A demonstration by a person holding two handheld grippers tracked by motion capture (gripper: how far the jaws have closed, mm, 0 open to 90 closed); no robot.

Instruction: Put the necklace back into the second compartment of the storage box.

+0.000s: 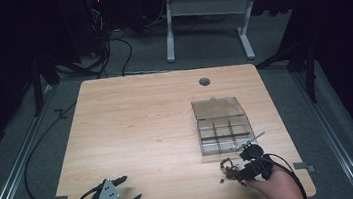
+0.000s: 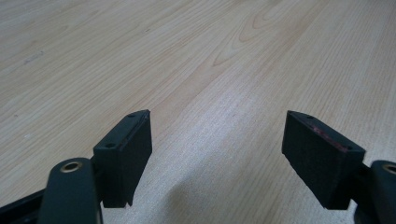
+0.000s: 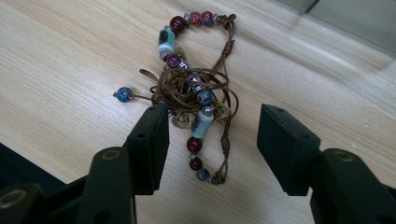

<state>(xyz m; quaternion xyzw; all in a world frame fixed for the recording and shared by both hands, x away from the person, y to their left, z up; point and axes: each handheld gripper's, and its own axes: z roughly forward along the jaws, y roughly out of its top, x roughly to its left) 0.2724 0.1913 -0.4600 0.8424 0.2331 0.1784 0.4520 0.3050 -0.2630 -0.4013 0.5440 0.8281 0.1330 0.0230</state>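
A beaded bracelet (image 3: 196, 88) on tangled brown cord, with red, blue and pale green beads, lies on the wooden table (image 1: 142, 123) near its front right. The bracelet (image 1: 227, 169) rests flat just ahead of my right gripper (image 1: 241, 165). In the right gripper view the right gripper (image 3: 212, 121) is open, one jaw on each side of the bracelet's near end, and the pads do not press on it. My left gripper (image 1: 130, 189) sits at the front left of the table. This left gripper (image 2: 217, 116) is open over bare wood, nothing between its jaws.
A clear plastic compartment box (image 1: 225, 136) with its lid (image 1: 217, 108) laid open behind it stands just beyond the right gripper. A round cable hole (image 1: 204, 81) is at the table's far middle. The front edge runs close under both hands.
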